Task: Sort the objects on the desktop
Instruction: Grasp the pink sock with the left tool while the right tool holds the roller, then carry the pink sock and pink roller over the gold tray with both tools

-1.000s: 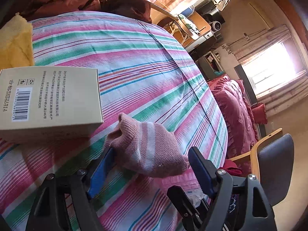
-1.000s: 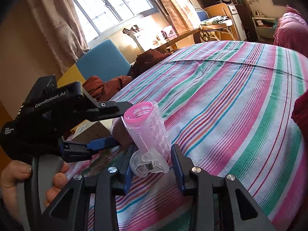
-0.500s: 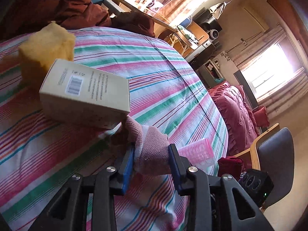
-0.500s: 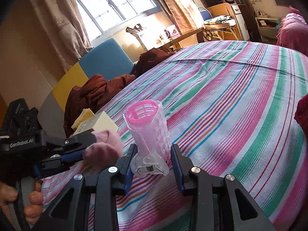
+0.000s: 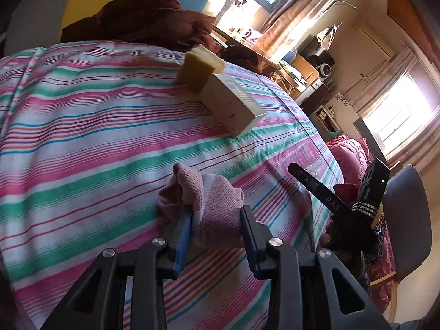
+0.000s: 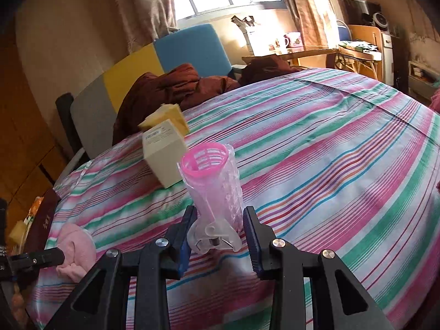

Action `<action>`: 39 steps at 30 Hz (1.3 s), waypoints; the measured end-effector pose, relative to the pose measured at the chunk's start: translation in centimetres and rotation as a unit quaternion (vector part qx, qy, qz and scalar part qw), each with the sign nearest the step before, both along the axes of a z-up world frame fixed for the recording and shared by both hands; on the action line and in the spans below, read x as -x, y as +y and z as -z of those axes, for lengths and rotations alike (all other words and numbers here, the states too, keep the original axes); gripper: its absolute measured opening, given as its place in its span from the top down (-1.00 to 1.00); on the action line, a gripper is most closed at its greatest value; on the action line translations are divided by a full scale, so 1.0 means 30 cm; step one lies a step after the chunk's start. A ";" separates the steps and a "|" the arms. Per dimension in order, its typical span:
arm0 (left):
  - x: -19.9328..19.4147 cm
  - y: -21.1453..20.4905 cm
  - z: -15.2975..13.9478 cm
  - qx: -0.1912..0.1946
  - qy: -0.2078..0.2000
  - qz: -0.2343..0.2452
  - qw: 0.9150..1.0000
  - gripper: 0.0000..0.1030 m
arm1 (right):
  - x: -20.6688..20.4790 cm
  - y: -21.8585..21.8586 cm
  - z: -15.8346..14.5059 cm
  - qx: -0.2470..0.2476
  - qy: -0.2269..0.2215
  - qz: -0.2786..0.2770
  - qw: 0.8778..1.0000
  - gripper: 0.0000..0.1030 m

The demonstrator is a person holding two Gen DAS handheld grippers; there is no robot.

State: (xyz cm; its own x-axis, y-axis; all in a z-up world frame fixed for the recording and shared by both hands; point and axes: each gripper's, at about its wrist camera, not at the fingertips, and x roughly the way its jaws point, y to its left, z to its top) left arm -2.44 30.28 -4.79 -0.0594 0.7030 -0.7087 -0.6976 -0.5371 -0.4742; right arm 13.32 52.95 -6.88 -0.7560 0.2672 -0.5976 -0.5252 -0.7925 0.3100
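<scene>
Striped tablecloth [image 5: 82, 126] under everything I see; cream box [image 5: 233, 107] touching yellow sponge [image 5: 199, 68]. My right gripper [image 6: 220, 221] clamps pink plastic tube [image 6: 213, 176]; left gripper [image 5: 216, 224] squeezes pink sock [image 5: 211, 200] above cloth.

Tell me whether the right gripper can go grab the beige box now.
Probably not yet: the right gripper is shut on the pink holder, which stands between it and the beige box. It must set that down first.

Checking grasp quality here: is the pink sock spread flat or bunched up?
Bunched up. The pink sock is crumpled into a lump between the left tongs, its folds rising above the striped cloth.
</scene>
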 end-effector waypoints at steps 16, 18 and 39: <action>-0.155 -0.387 0.011 -0.013 0.097 -0.058 0.993 0.33 | 0.137 -0.446 -0.022 -0.042 -0.033 -0.157 0.986 0.31; -0.167 -0.412 0.004 -0.017 0.104 -0.061 0.993 0.33 | 0.143 -0.481 -0.029 -0.050 -0.036 -0.170 0.984 0.31; -0.177 -0.554 0.024 -0.018 0.092 -0.080 0.992 -0.20 | 0.171 -0.660 0.002 -0.068 -0.051 -0.232 0.969 0.32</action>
State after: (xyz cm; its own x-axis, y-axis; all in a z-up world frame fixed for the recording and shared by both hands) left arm 2.87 13.65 -5.50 -0.2973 0.6993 -0.6500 -0.6815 -0.6323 -0.3685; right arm 8.20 33.15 -6.94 -0.7518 -0.0061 -0.6594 -0.1246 -0.9806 0.1511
